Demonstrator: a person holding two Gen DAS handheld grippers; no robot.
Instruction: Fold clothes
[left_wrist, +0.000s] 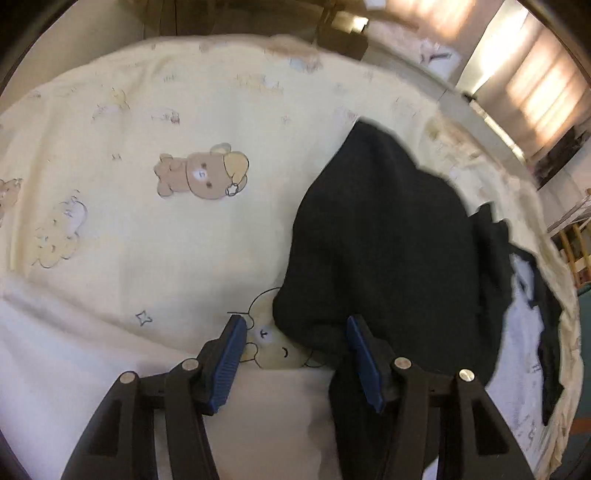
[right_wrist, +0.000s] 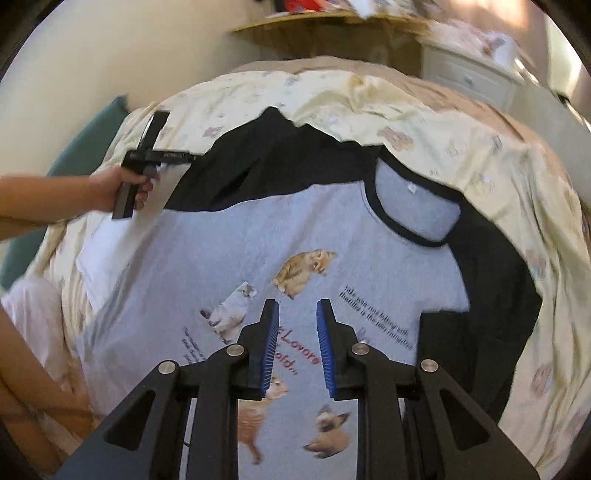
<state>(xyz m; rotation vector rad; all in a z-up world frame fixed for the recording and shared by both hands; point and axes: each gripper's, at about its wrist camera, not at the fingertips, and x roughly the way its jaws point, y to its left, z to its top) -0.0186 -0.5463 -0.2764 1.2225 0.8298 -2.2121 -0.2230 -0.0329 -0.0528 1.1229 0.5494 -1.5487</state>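
Note:
A grey T-shirt with cat prints, a black collar and black sleeves lies face up on the yellow bear-print sheet. My right gripper hovers over the printed chest, jaws a little apart with nothing between them. In the left wrist view, my left gripper stands open over the edge of a black sleeve. The cloth lies by the right pad and is not pinched. In the right wrist view, a hand holds the left gripper at that sleeve's end.
The sheet covers a bed. A white dresser and a wooden shelf stand behind it. A teal cushion lies at the left edge. A person's arm and white bedding fill the lower left.

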